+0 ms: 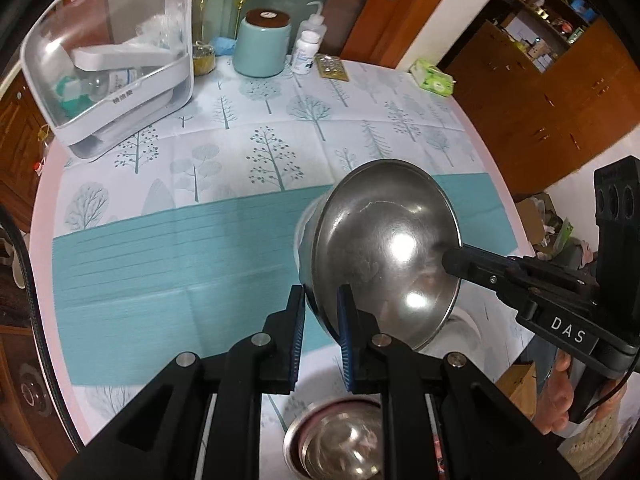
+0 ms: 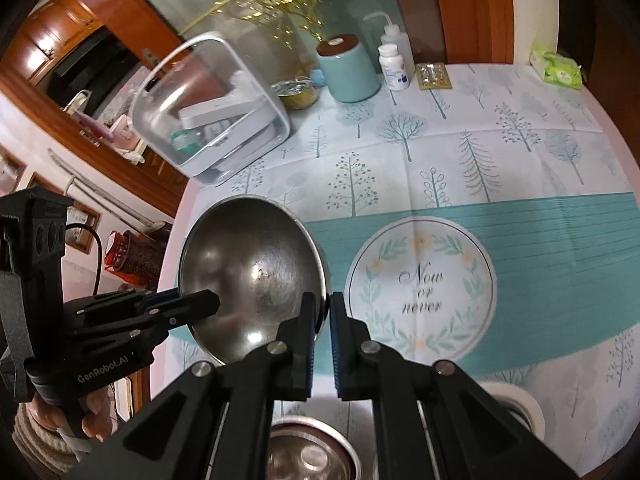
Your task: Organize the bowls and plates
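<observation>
The steel bowl (image 1: pixel 384 248) hangs in the air above the table (image 1: pixel 200 248), tipped so its hollow faces you, and you have it by two sides of the rim. Your left gripper (image 1: pixel 322 332) is clamped on the near-left edge, one pad inside the wall and one outside; your right gripper (image 2: pixel 320 340) is pinched tight on the opposite edge, and from the left view you see its finger reaching into the bowl. Treat the bowl as light, stiff and slick: polished metal with a thin lip gives the pads little to bite, so keep both holds square across the rim and don't let the two hands twist against each other, or it may slide out and clatter. Below your grippers sits another steel bowl (image 1: pixel 340 440) on the cloth, probably the stack you are feeding or drawing from; I can't tell which. Farther back stand a clear bin (image 1: pixel 112 60), a teal canister (image 1: pixel 262 44) and a pill bottle (image 1: pixel 306 50), well apart from your work
</observation>
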Demonstrator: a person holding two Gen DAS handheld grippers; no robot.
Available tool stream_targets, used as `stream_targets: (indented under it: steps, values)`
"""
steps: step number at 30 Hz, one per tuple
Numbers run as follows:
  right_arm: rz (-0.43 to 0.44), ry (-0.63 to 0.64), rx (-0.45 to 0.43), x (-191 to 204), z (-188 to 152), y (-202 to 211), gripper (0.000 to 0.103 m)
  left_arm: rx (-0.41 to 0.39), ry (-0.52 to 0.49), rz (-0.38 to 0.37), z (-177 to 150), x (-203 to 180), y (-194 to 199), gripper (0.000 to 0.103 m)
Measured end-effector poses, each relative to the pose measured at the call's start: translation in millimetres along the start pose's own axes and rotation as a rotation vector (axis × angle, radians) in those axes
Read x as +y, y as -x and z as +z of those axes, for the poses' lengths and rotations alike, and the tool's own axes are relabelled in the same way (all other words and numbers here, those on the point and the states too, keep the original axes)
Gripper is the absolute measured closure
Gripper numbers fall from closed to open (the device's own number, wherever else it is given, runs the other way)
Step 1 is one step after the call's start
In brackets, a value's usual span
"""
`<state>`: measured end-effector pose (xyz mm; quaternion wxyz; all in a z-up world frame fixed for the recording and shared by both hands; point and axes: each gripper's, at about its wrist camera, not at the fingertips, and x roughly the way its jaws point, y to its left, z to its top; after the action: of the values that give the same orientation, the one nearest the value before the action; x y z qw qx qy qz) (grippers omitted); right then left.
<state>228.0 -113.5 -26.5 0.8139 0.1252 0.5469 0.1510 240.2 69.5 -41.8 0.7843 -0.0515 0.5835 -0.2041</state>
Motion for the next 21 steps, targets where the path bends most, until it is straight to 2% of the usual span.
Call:
stream_targets:
  steps: [10,21]
  values:
    - [0.014,0.051,-0.048,9.0,-59.6,53.9,0.096,-0.037,-0.043,0.009,-61.9,-37.9,47.0,0.089]
    - [0.010,0.084,-0.054,13.9,-110.0,68.4,0.096,-0.052,-0.050,0.012,-117.9,-51.9,58.4,0.088]
